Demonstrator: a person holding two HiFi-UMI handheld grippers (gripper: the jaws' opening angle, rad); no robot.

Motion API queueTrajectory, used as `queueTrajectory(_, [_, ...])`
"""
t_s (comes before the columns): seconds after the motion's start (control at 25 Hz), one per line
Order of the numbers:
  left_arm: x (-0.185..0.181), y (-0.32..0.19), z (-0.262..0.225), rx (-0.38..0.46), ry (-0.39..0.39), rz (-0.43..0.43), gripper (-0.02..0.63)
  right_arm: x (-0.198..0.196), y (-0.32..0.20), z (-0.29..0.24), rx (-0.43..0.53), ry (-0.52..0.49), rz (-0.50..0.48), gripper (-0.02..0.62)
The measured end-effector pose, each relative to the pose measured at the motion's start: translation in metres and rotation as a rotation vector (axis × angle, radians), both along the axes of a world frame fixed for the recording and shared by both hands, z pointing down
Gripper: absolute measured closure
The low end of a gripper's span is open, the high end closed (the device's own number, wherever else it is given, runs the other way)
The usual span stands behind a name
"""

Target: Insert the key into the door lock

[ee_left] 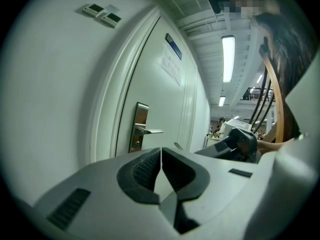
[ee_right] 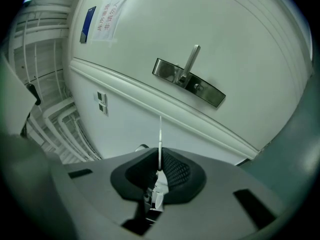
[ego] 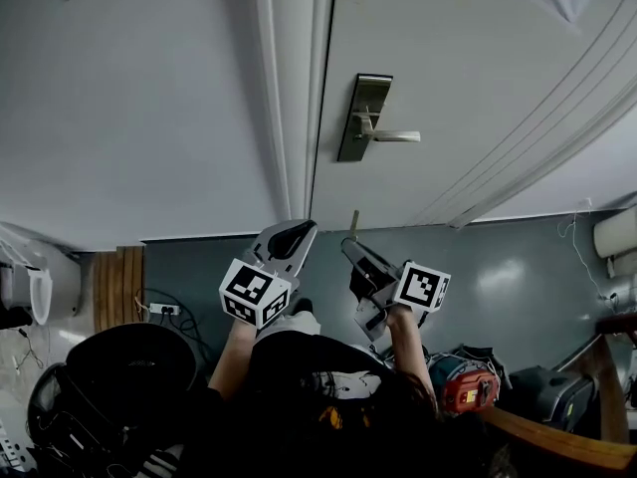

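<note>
I hold the key (ee_right: 160,134) pinched in my right gripper (ego: 350,247), well apart from the door lock (ego: 363,118), with my left gripper (ego: 302,230) pressed together, empty.

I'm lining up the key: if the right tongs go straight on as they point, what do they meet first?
Likely the door close by the lock plate, with the key in the right tongs touching first; depth is unclear, so the frame edge is possible.

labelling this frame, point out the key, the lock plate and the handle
key (ee_right: 160,134): right gripper view, on the thin blade sticking up.
lock plate (ego: 365,106): head view, on its upper half, above the handle.
handle (ego: 396,136): head view, midway along the lever.
</note>
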State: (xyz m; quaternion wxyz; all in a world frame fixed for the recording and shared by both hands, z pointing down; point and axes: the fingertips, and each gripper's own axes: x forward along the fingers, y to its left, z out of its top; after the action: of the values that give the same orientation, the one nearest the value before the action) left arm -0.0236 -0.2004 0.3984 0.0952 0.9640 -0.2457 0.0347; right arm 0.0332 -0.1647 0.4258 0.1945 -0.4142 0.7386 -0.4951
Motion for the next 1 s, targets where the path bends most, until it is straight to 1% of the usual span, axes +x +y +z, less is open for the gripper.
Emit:
queueTrajectory(0.24, [0.001,-0.026,0.0,0.005,0.014,0.037,0.594,-0.003,-0.032,0.005,-0.012,0.017,0.016,0.575])
queueTrajectory(0.44, [0.007,-0.029,0.005,-0.006,0.01,0.066,0.594,-0.004,-0.045,0.01,-0.024,0.018,0.011,0.575])
queueTrajectory(0.6, [0.016,-0.028,0.008,-0.008,0.0,0.071,0.594,0.009,-0.056,0.015,-0.03,0.022,0.016,0.575])
queueTrajectory(0.76, [0.025,-0.028,0.01,-0.012,-0.003,0.054,0.594,0.027,-0.073,0.019,-0.015,-0.04,0.026,0.575])
queueTrajectory(1.0, [0.037,-0.028,0.007,-0.007,-0.014,0.019,0.594,0.049,-0.095,0.022,-0.008,-0.141,0.005,0.575])
